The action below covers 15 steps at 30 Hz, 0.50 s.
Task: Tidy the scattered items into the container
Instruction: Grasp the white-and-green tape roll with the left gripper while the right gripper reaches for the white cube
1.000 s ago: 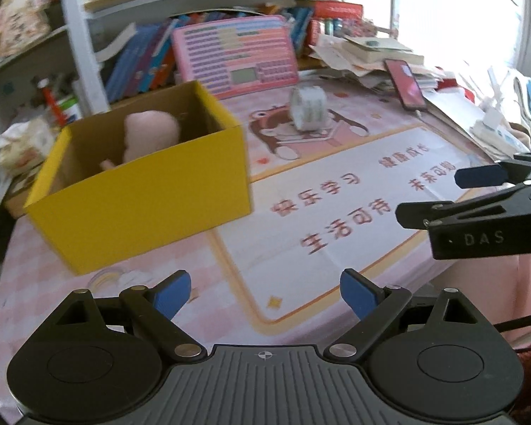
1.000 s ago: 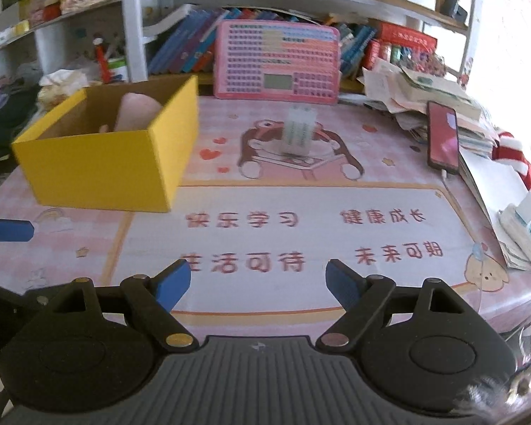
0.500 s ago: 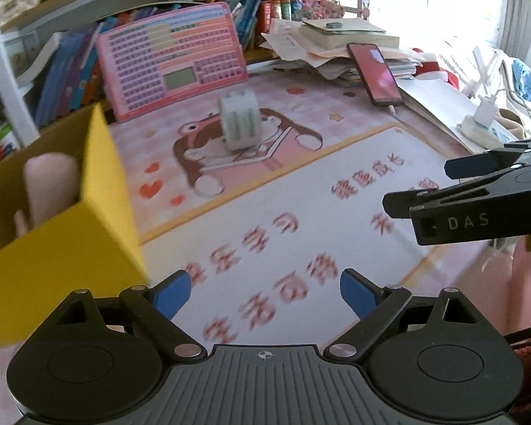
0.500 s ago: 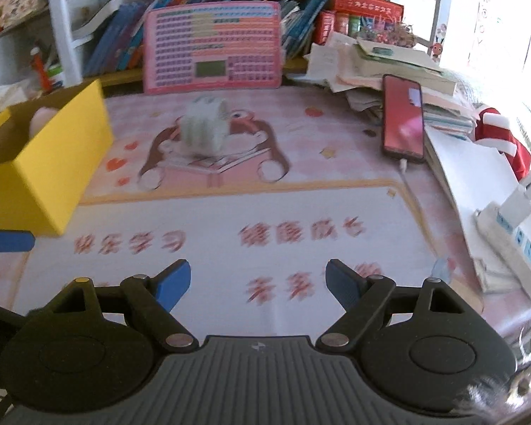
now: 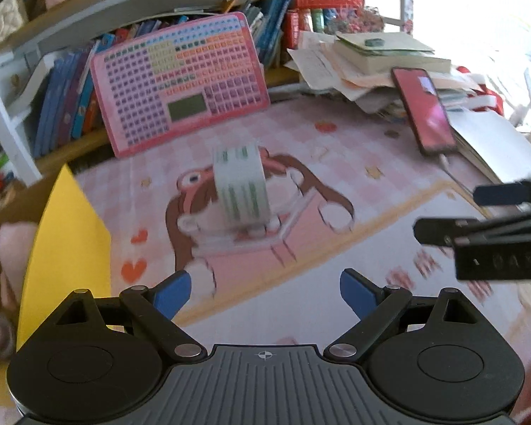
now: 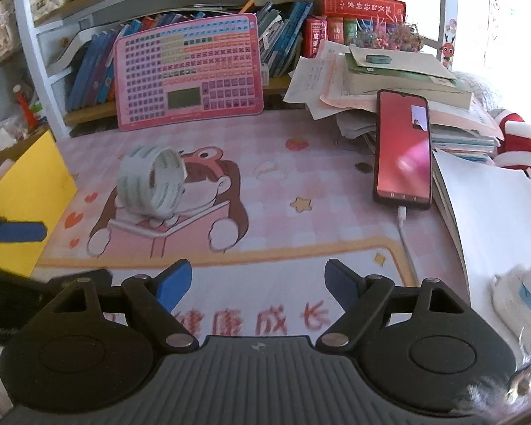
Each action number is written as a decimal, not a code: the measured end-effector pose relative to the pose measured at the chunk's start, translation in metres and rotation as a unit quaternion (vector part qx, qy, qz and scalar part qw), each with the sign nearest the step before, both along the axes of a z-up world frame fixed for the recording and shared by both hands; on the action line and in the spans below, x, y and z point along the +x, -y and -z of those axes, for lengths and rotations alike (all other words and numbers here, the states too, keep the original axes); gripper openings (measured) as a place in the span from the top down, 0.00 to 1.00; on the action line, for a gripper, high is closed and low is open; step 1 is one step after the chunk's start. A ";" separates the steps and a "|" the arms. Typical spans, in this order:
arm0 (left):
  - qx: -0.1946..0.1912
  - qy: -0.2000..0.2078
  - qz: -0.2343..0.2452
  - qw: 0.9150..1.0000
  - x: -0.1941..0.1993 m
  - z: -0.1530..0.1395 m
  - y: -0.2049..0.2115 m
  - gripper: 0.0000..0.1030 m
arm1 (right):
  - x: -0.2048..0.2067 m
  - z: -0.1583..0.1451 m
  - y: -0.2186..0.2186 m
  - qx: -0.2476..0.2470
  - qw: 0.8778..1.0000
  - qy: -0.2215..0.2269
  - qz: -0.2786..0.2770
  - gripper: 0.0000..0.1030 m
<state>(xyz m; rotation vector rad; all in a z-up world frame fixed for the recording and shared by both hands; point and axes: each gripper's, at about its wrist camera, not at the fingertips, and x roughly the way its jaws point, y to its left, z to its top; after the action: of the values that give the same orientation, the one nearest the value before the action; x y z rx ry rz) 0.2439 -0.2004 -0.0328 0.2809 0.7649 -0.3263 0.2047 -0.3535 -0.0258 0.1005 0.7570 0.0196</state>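
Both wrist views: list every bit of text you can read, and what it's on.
"健康成长": red characters on the desk mat, right wrist view, bottom edges cut off by the right claw.
"DAS": on the right claw's body as seen from the left wrist view, blurred, barely legible.
Red box on the shelf: gold lettering, too small to read.
Pink keypad board: key labels too small to read.
Book spines: unreadable.

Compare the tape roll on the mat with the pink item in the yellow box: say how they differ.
The tape roll is white with green stripes; the pink item is plain pale pink. The tape roll stands on edge on the desk mat, out in the open; the pink item already sits inside the yellow box. The roll is a hollow ring; the pink item looks soft and rounded, mostly hidden. Neither is held; left gripper and right gripper are open.
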 end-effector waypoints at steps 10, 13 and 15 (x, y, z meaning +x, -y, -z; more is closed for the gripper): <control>0.010 0.020 -0.040 0.999 0.072 0.011 0.024 0.18 | 0.041 -0.002 0.016 0.018 1.000 0.017 -0.014 0.21; 0.005 0.013 -0.054 0.998 0.088 0.016 0.025 0.25 | 0.047 0.001 0.021 0.017 1.000 0.016 -0.016 0.21; 0.000 0.005 -0.064 0.998 0.097 0.022 0.025 0.33 | 0.050 0.004 0.024 0.012 1.000 0.014 -0.017 0.21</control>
<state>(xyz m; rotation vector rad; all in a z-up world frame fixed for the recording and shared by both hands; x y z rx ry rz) 0.3411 -0.2252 -0.0547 0.2325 0.7687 -0.2035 0.2548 -0.3772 -0.0299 0.1110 0.7312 0.0623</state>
